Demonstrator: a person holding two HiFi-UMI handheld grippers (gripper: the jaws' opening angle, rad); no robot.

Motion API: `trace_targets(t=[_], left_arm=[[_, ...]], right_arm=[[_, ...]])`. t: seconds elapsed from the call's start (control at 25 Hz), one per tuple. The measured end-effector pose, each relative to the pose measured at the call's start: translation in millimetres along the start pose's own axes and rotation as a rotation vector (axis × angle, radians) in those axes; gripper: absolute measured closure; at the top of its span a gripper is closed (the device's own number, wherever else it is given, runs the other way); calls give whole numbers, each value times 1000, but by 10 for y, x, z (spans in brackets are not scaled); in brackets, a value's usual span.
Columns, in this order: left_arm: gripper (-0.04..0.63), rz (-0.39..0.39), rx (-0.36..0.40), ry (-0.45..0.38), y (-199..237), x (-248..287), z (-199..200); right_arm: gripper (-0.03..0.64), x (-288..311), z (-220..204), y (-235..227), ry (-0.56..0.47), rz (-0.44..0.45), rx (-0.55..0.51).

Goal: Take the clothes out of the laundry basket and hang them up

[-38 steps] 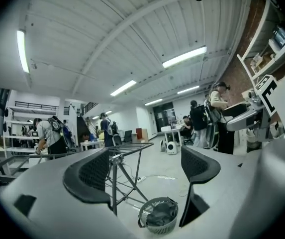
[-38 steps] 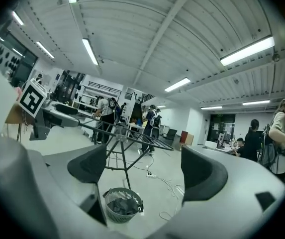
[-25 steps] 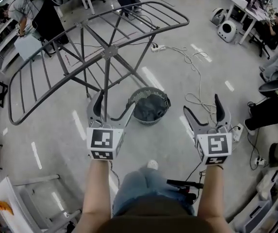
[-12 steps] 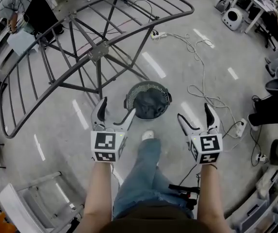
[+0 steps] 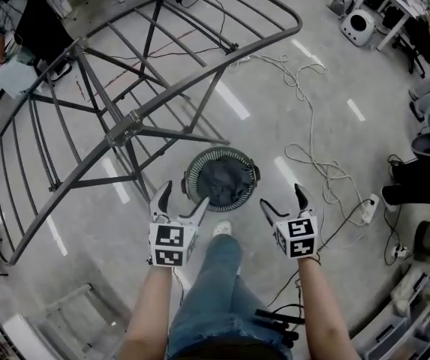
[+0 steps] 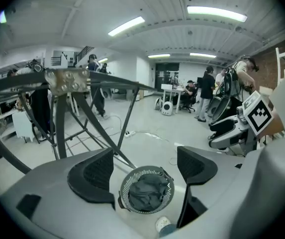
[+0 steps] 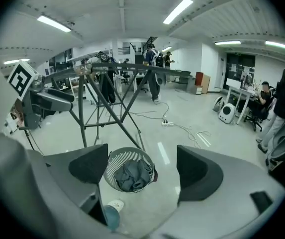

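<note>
Round mesh laundry basket [image 5: 239, 154] standing on the grey floor [image 5: 275, 103], at the foot of the folding drying rack [image 5: 124, 130] and just beyond the person's white shoe [image 5: 221, 229]. Crumpled dark grey clothes [image 5: 222, 182] lie inside it. The left gripper [image 5: 183, 195] and right gripper [image 5: 281, 197] hover on either side of the basket's near rim, not touching it. Both are released and empty; the left jaws have just narrowed slightly, with nothing between them.
</note>
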State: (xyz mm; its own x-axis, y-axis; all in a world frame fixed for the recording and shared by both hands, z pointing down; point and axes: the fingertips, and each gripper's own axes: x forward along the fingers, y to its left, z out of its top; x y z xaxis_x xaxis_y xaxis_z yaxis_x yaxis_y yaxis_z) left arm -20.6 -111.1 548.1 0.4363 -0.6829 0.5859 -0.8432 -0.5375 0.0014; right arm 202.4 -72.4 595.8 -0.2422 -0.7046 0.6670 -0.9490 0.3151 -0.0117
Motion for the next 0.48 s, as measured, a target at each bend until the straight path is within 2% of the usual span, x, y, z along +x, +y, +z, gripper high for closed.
trace_targets(t=[0.16,0.36,0.48], left_arm=[[207,-17,-23,64,133,477,-165],[216,-51,-15,119,149,985,-449],[221,-79,-5,145,104,1280,-668]], right_arm=[[208,569,-175,57,80,43,-13],[332,1134,-592,54,207,34,-8],[360,1460,-865,56,257,39,-12]])
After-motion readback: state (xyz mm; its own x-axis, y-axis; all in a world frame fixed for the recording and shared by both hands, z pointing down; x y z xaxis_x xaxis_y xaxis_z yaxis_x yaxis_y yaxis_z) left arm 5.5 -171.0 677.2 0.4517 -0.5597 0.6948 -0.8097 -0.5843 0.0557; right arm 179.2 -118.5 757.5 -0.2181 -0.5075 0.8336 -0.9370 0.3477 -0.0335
